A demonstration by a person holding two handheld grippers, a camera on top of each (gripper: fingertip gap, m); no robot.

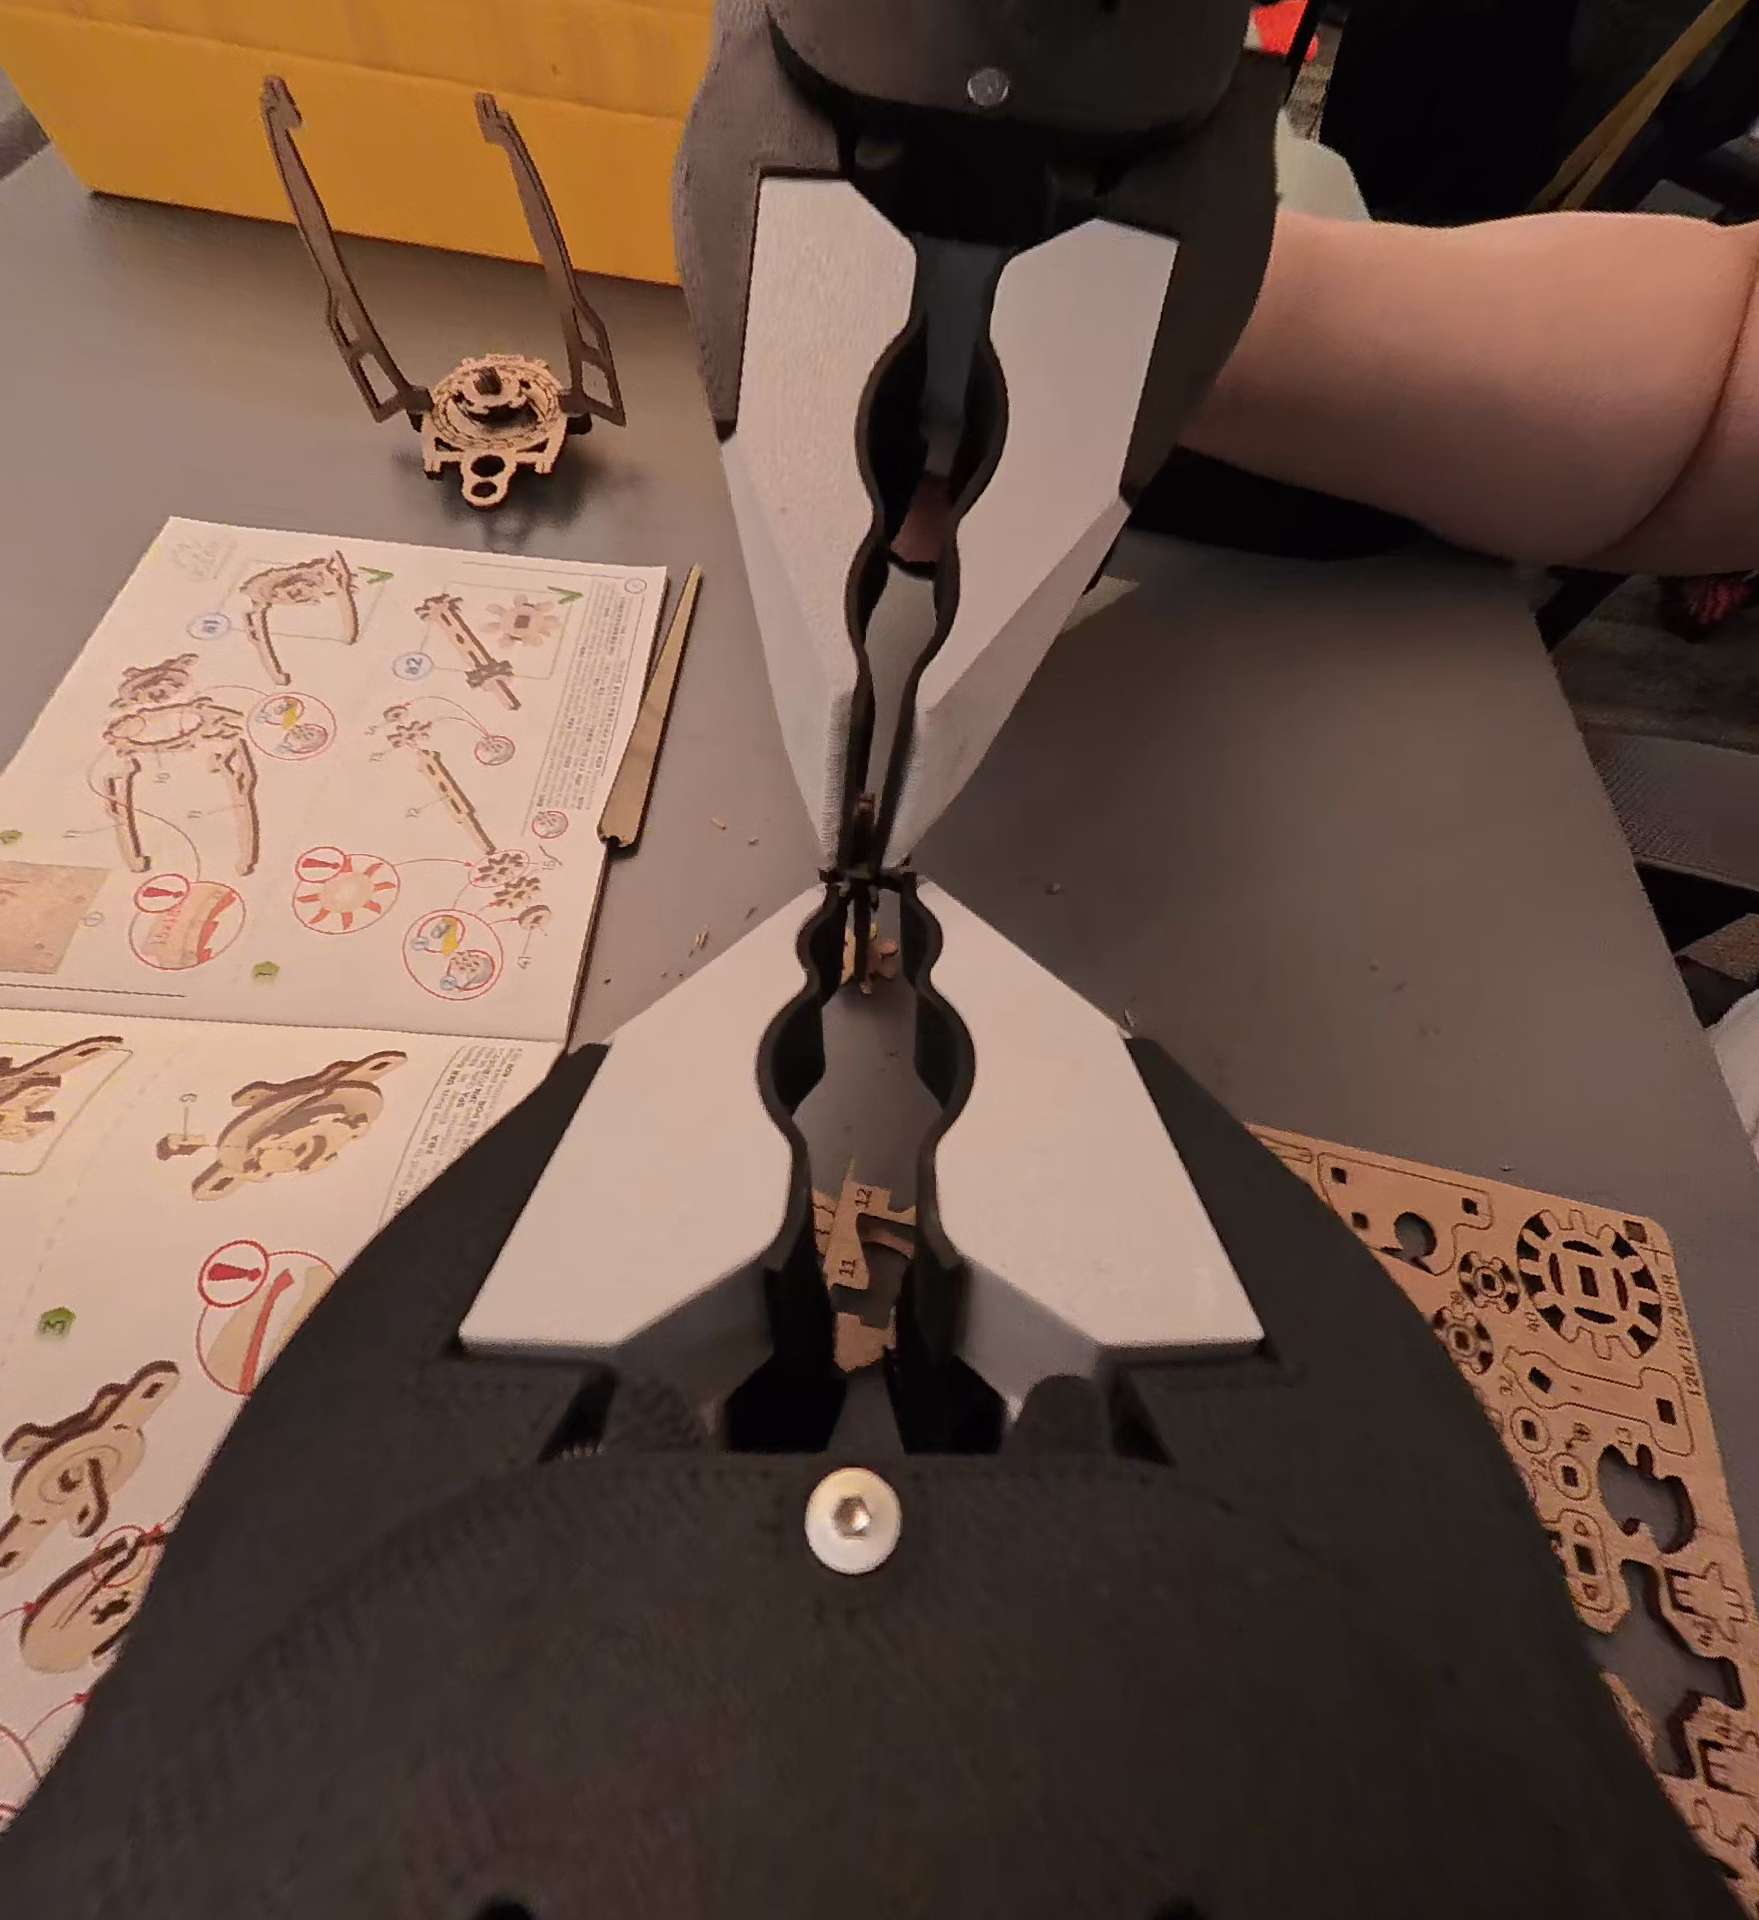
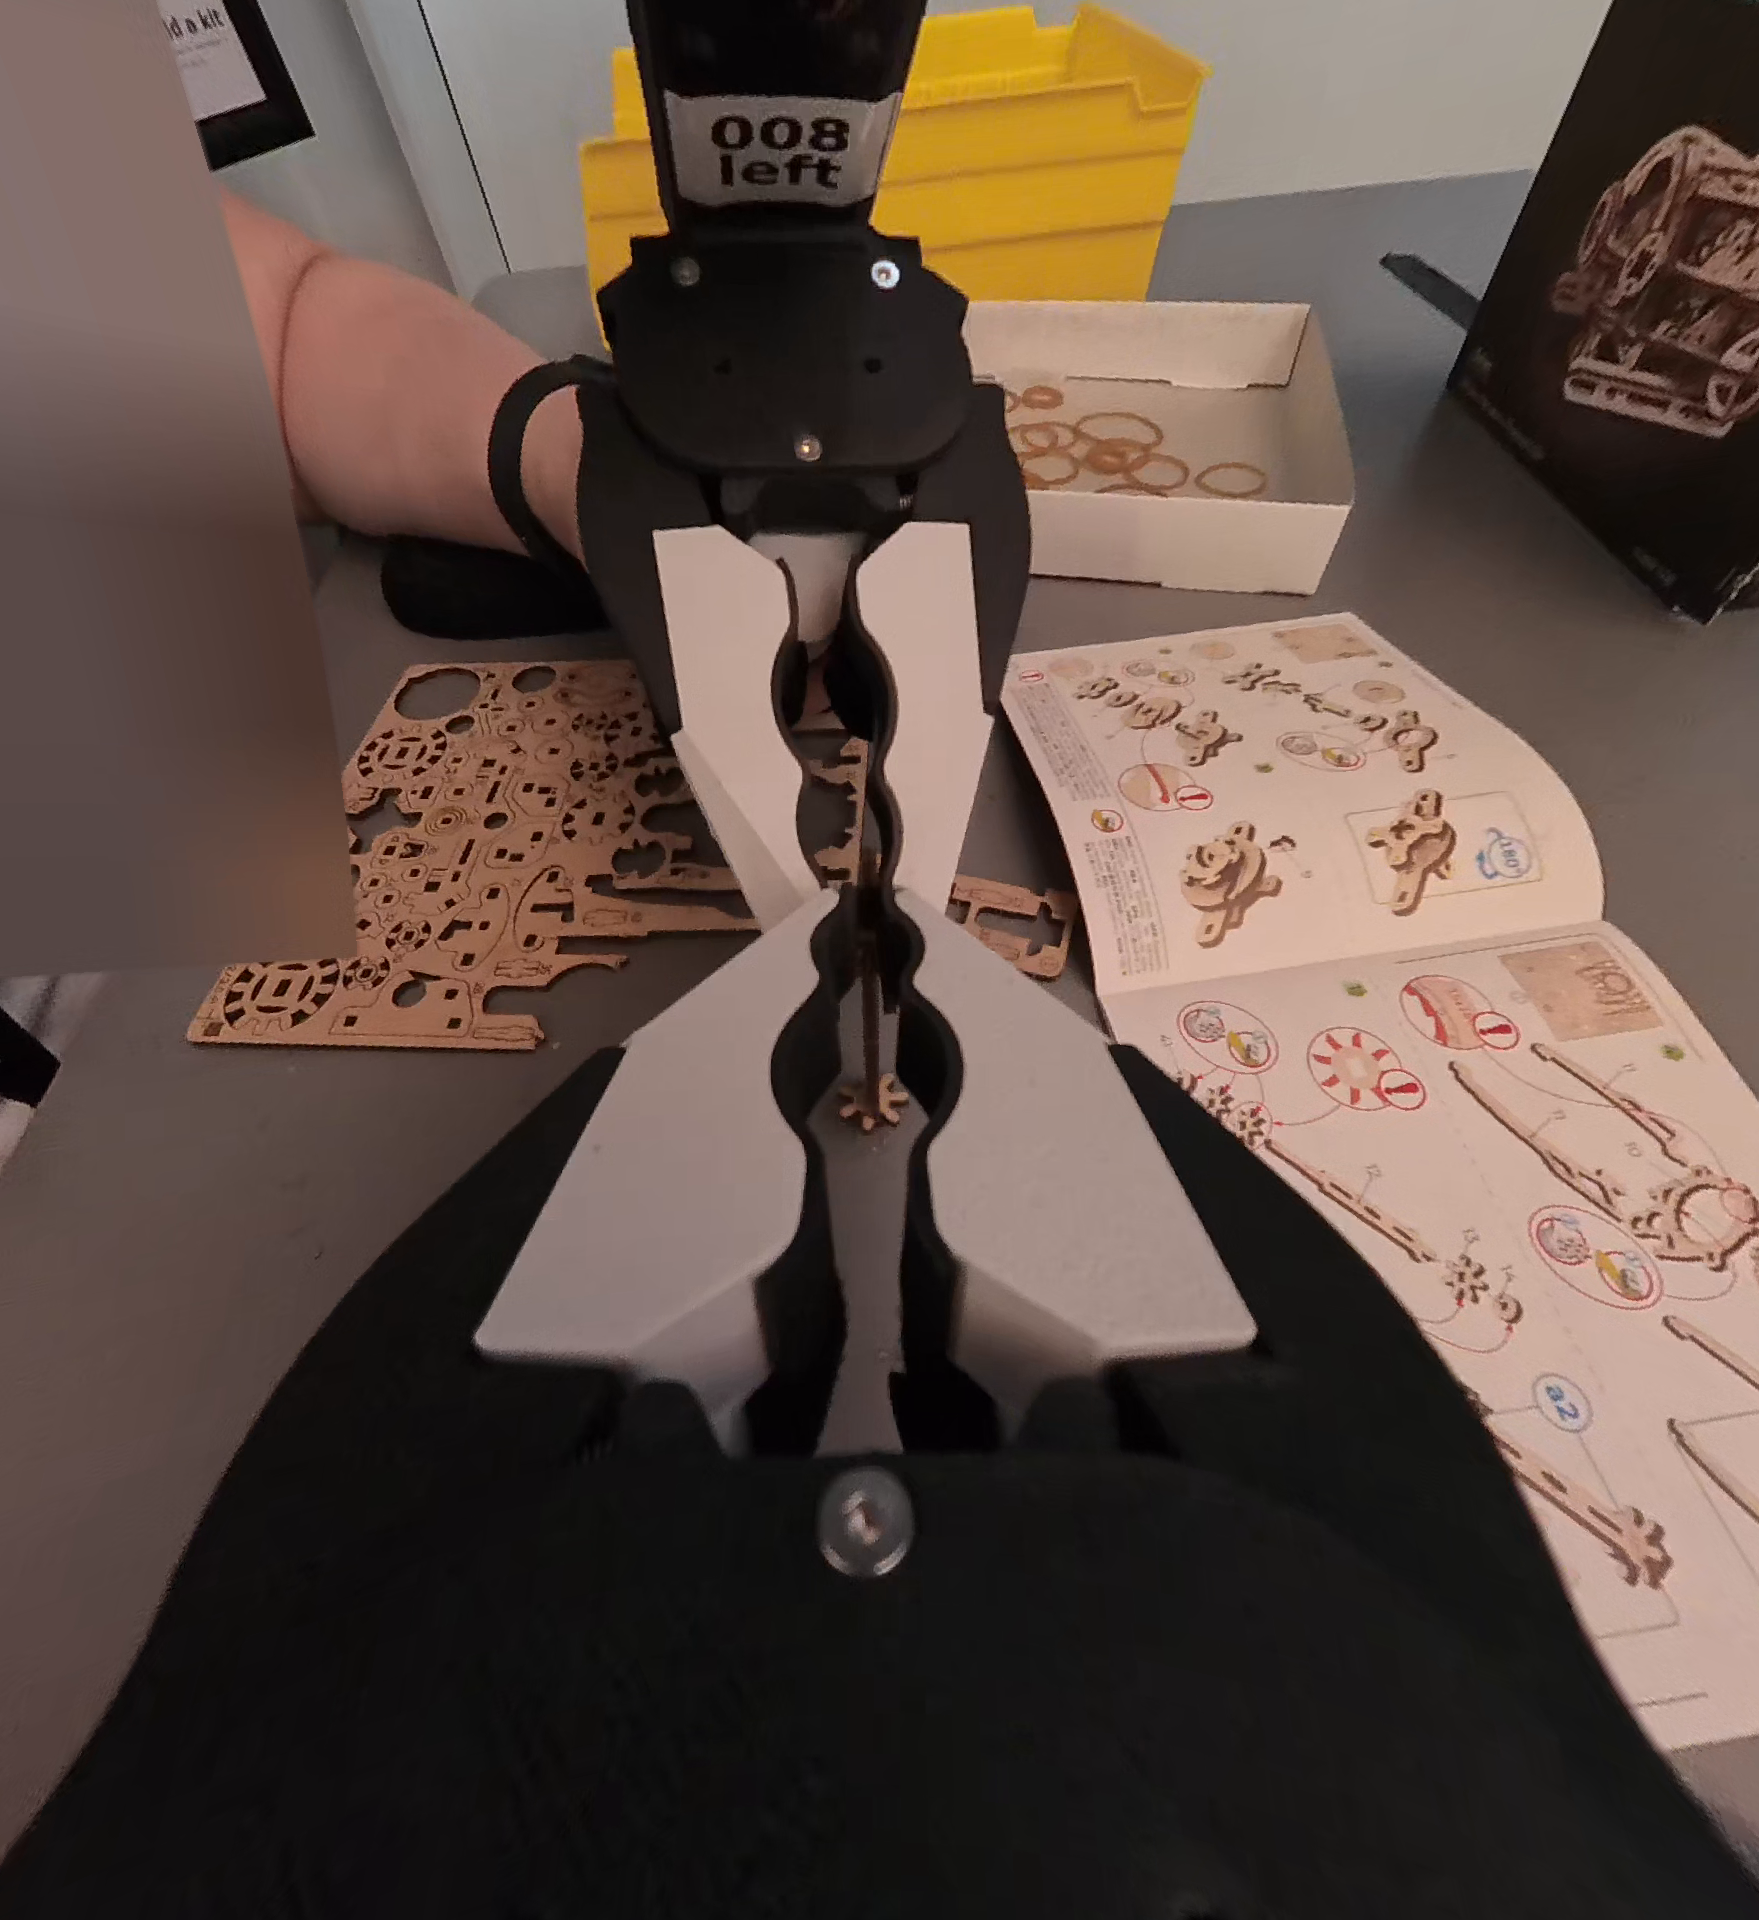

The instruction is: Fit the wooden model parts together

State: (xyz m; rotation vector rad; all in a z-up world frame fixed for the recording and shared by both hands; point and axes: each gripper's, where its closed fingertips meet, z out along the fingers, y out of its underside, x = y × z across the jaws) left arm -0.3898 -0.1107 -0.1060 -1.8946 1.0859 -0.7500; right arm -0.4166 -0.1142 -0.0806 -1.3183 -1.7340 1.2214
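Note:
The two grippers meet tip to tip above the grey table. My right gripper point(image 2: 859, 914) is shut on a thin wooden axle point(image 2: 868, 1018), which runs back between its pads to a small gear point(image 2: 870, 1103). In the left wrist view it point(image 1: 859, 831) comes down from the top. My left gripper point(image 1: 864, 896) is shut on a small wooden gear point(image 1: 873, 956) at the axle's other end, right at its fingertips. In the right wrist view it point(image 2: 849, 878) comes in from the top.
A laser-cut part sheet point(image 1: 1581, 1403) point(image 2: 459, 852) and an open instruction booklet point(image 1: 283, 779) point(image 2: 1374, 935) lie flat. A half-built wooden assembly point(image 1: 485, 416) stands before a yellow bin point(image 1: 335, 104). A white box of rings point(image 2: 1166, 436) and a black kit box point(image 2: 1685, 312) stand behind. The tips of both grippers are at nearly the same place. The half-built wooden assembly point(image 1: 485, 416) is about 20 cm from both grippers' fingertips.

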